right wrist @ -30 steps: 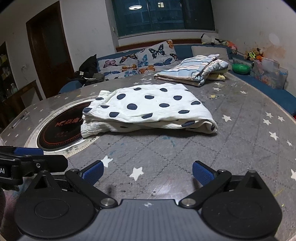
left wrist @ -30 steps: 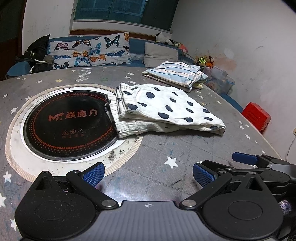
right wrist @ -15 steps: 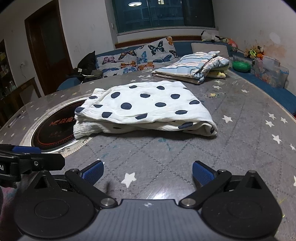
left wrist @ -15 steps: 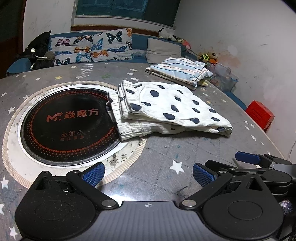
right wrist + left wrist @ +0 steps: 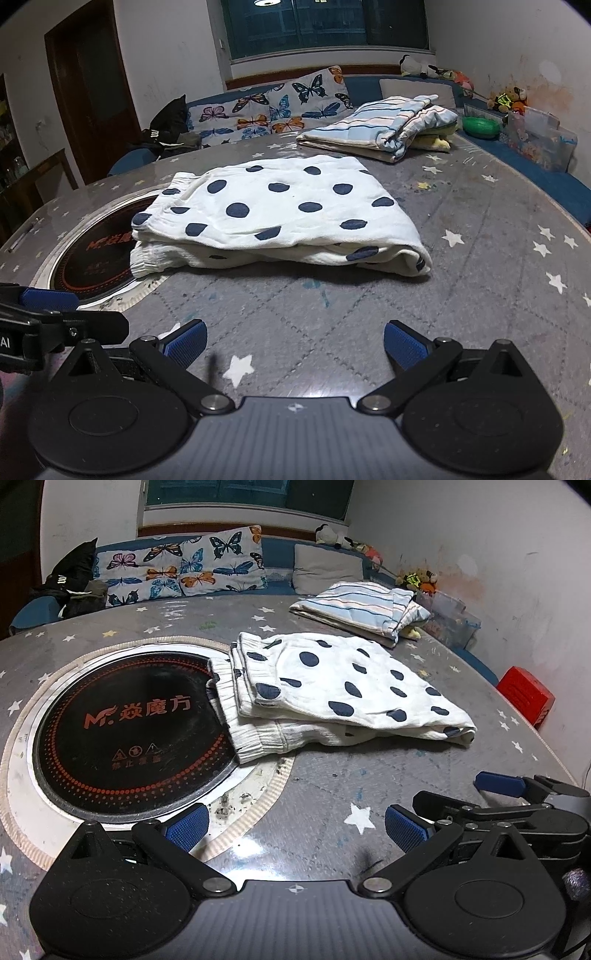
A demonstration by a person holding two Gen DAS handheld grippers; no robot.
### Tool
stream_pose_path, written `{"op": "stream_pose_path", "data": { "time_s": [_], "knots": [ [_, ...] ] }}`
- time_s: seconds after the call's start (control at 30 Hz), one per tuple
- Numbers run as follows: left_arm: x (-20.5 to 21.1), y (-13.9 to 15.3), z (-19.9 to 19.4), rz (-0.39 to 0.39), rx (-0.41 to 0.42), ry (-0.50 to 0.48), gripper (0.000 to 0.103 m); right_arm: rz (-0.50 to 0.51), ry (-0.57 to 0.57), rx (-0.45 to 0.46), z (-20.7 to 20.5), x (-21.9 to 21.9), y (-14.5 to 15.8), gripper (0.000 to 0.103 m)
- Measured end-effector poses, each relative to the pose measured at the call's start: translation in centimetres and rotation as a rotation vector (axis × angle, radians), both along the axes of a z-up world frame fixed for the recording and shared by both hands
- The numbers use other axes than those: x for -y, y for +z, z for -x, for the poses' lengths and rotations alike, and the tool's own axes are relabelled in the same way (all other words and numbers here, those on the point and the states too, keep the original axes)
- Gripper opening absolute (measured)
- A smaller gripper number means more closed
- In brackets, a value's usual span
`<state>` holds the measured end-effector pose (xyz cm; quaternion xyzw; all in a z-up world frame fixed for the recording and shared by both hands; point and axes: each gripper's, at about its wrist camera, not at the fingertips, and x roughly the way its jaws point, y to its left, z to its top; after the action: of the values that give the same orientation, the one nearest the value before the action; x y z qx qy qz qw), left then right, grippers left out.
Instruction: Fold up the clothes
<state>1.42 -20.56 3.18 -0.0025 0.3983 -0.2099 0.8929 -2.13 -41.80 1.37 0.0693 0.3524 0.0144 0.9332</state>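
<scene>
A white garment with dark blue dots (image 5: 332,686) (image 5: 280,218) lies folded on the grey star-patterned table (image 5: 332,775) (image 5: 369,295), its left end overlapping the black round hob (image 5: 125,723). Behind it rests a folded striped blue and white garment (image 5: 362,605) (image 5: 384,125). My left gripper (image 5: 295,825) is open and empty, low over the table in front of the hob's rim. My right gripper (image 5: 293,341) is also open and empty, a short way before the dotted garment's near edge. The right gripper (image 5: 498,805) shows at the lower right of the left wrist view.
A bench with butterfly cushions (image 5: 177,572) and a grey pillow (image 5: 325,568) runs behind the table. Dark clothing (image 5: 70,583) lies at its left end. A red box (image 5: 524,698) stands by the right wall. Toys and a clear bin (image 5: 535,136) are at the far right.
Both grippers have moved forward toward the dotted garment, which now appears larger and closer in both views. Both stay open and empty.
</scene>
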Motion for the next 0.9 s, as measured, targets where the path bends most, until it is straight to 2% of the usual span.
{"op": "stream_pose_path", "data": {
  "time_s": [0.9],
  "knots": [
    [1.5,-0.4,-2.3,-0.043,-0.019,-0.015,0.103,0.018,-0.020,-0.011,-2.6,1.3,-0.2,0.103]
  ]
}}
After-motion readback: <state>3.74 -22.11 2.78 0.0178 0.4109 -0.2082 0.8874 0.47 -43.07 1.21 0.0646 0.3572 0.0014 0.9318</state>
